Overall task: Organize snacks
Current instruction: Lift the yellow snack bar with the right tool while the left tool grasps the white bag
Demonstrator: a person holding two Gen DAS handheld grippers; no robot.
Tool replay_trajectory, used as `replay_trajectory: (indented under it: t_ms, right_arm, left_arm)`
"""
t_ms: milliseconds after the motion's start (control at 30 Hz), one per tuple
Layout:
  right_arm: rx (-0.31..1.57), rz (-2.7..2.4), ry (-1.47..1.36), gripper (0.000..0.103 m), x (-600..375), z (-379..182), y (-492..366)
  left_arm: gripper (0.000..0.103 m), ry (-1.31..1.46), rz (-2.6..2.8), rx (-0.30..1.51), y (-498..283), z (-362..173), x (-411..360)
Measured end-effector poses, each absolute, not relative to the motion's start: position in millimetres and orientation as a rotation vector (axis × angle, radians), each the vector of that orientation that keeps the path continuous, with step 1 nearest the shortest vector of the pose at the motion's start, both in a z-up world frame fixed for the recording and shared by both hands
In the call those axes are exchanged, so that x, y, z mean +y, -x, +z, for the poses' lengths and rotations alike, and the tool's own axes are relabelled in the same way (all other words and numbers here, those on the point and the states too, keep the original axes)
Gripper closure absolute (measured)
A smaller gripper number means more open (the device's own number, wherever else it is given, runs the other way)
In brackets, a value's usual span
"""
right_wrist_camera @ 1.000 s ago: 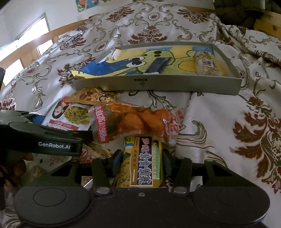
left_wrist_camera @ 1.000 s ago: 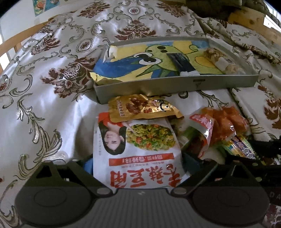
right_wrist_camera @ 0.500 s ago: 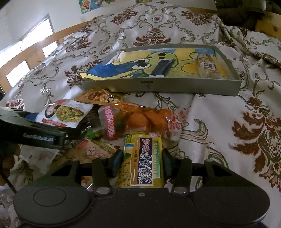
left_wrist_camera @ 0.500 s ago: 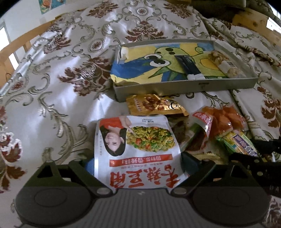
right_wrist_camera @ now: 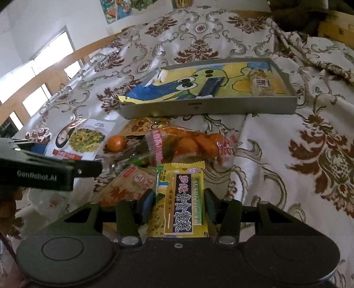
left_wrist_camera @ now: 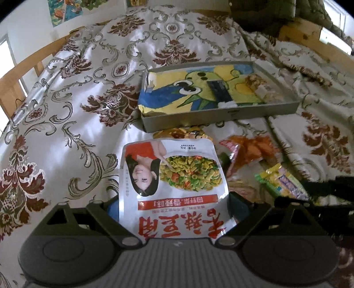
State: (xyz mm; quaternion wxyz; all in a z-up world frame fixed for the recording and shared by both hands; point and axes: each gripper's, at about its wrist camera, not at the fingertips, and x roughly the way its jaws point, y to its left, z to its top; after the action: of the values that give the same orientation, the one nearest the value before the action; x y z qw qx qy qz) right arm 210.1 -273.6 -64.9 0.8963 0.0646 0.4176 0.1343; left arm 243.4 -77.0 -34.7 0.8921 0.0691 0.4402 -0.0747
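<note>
My left gripper (left_wrist_camera: 174,206) is shut on a white snack bag (left_wrist_camera: 172,177) with red lettering and a photo of green and yellow snacks, held above the bedspread. My right gripper (right_wrist_camera: 179,203) is shut on a yellow-green biscuit packet (right_wrist_camera: 181,199) and holds it over the snack pile. A grey tray (left_wrist_camera: 221,115) lined with a cartoon picture lies ahead of both grippers. Inside it are a dark packet (right_wrist_camera: 211,86) and a wrapped snack bar (right_wrist_camera: 260,83). The right wrist view shows the tray's front wall (right_wrist_camera: 210,106).
On the bedspread before the tray lie an orange snack bag (right_wrist_camera: 190,144), a golden packet (right_wrist_camera: 141,125), a brown packet (right_wrist_camera: 130,183) and a small orange fruit (right_wrist_camera: 116,143). A wooden bed rail (right_wrist_camera: 66,64) runs along the left. Dark clothing (left_wrist_camera: 265,17) lies behind the tray.
Both grippers have risen and drawn back from the pile with their packets still held. The tray and the loose snacks look smaller and farther away now.
</note>
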Motion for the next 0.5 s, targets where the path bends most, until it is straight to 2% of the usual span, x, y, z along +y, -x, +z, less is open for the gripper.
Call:
replay_trajectory:
  t_ms: [500]
  right_arm:
    - [0.679, 0.298, -0.161, 0.053, -286.1, -22.1, -183.6]
  left_arm:
    - [0.008, -0.073, -0.171, 0.781, -233.6, 14.0, -79.6]
